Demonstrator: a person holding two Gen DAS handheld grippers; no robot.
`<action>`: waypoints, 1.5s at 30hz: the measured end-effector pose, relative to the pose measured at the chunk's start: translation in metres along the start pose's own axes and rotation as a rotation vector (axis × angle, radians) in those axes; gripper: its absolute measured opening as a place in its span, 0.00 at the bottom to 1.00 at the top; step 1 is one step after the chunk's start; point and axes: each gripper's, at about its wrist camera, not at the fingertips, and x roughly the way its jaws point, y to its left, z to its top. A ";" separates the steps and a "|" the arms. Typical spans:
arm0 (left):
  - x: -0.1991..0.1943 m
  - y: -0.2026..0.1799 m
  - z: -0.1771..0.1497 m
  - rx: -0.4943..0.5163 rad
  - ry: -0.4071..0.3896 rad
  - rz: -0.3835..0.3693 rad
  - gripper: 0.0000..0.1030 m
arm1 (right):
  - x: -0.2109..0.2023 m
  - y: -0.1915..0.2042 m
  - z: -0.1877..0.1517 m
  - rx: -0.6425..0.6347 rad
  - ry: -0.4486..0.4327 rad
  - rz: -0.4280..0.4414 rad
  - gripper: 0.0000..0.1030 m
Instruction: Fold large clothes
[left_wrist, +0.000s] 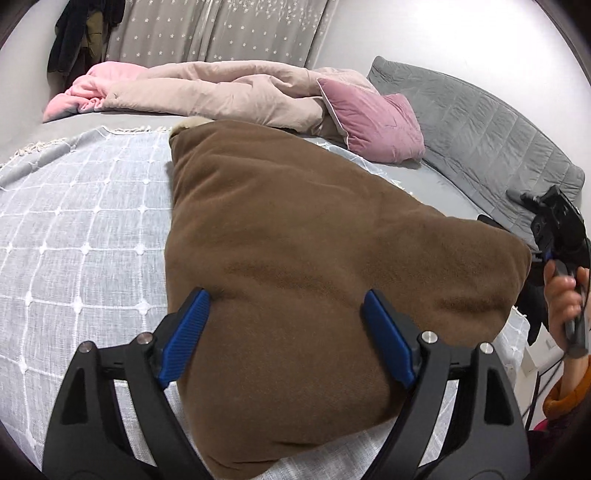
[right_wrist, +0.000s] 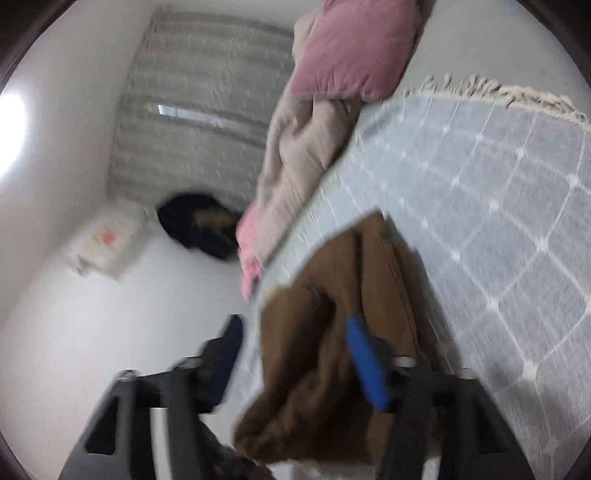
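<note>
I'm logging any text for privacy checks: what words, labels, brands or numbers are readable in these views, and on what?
No readable text in either view.
Brown garment: no tag or print shows.
Grid-pattern blanket and pink pillow: pattern only, no lettering.
White package on the wall, right wrist view: a reddish mark, too blurred to read.
Left tool: no markings visible.

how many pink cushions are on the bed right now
1. The pink cushion lies at the far side of the bed, leaning on the crumpled beige duvet, beyond the brown garment. The duvet could hide others.
</note>
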 end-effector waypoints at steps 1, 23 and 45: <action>0.000 0.001 0.001 -0.001 0.002 -0.003 0.83 | 0.014 0.003 -0.007 -0.009 0.062 -0.026 0.71; -0.030 0.015 0.016 -0.009 -0.038 -0.029 0.83 | 0.106 0.076 -0.063 -0.275 0.123 -0.209 0.15; -0.005 -0.015 0.019 -0.028 -0.044 -0.057 0.83 | -0.070 -0.022 -0.025 -0.192 -0.122 -0.297 0.59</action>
